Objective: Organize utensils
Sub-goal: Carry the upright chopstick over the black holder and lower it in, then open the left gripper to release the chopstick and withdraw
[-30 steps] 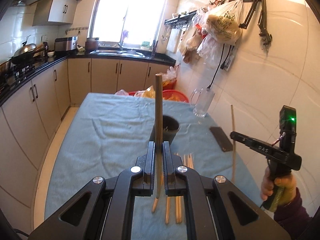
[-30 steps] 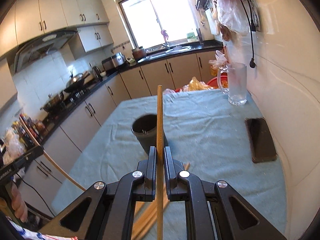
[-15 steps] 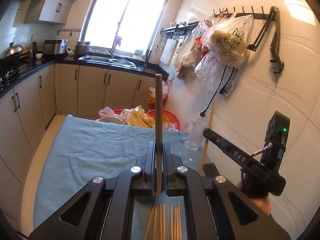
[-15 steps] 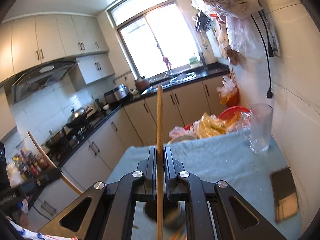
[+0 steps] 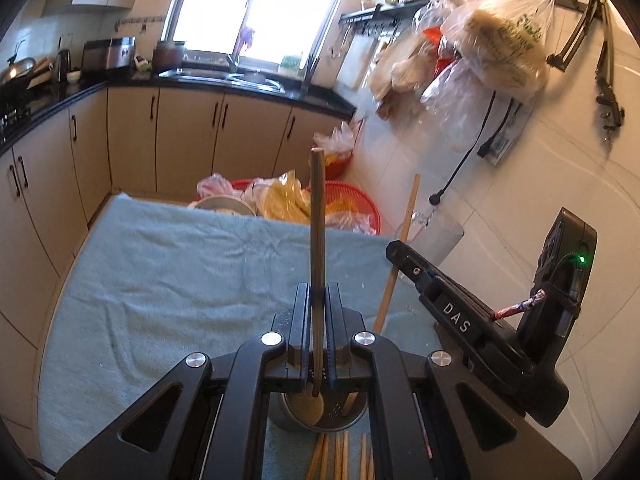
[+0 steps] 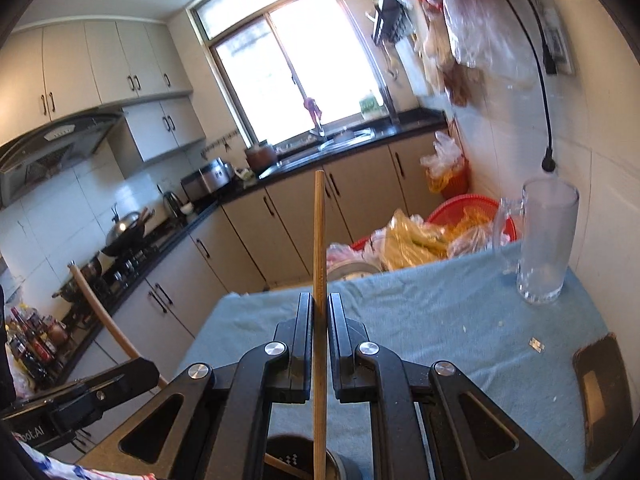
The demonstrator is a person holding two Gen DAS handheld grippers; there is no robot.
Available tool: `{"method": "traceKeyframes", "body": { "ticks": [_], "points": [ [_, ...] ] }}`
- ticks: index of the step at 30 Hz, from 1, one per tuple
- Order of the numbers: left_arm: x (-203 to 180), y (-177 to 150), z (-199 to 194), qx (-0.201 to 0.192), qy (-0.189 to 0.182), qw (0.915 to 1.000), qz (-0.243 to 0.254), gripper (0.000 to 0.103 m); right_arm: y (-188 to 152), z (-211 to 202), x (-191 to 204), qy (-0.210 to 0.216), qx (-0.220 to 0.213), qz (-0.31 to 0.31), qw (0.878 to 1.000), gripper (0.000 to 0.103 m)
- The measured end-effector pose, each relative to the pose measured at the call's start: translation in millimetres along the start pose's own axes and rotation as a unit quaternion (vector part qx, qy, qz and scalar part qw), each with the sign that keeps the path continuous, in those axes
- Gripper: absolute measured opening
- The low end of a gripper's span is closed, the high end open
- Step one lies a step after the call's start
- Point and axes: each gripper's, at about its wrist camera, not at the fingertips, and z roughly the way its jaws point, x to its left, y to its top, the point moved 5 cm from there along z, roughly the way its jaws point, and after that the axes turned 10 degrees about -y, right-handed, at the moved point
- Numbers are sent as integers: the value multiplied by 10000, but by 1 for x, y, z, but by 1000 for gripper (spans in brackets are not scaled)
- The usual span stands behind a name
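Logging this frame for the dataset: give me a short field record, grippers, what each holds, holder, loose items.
left gripper: shut on a chopstick, upright
right gripper: shut on a second chopstick, upright
holder: dark cup on the blue cloth, below both grippers
loose chopsticks: on cloth beside holder
also: glass mug, phone

A blue-green towel (image 5: 168, 280) is covering the table. A clear glass mug (image 6: 546, 244) is standing at its two o'clock corner, near the tiled wall, and a dark phone (image 6: 600, 396) is lying flat at four o'clock. Beyond the far edge, at twelve o'clock, a red basket (image 5: 352, 204) is holding crinkled yellow bags (image 6: 416, 236). Full plastic bags (image 5: 500, 48) are hanging from wall hooks at one o'clock.
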Motion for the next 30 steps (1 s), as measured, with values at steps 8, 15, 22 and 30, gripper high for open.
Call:
{"method": "traceKeyframes", "body": {
  "ticks": [8,15,22,30],
  "points": [
    [6,-15,6,141,181,9997,-24,7,-24,12,-5,-14,337,-55,9994,8],
    [12,-16,-14,-47,289,9995,-149,35,-28,10,-3,-19,413,-99,9991,30],
    [16,-19,-37,-157,337,9989,-291,38,-26,-8,-4,-82,382,-114,9992,36],
    [13,-29,-85,-439,400,9977,-314,41,-19,-48,-8,-142,179,-157,9996,43]
  ]
}}
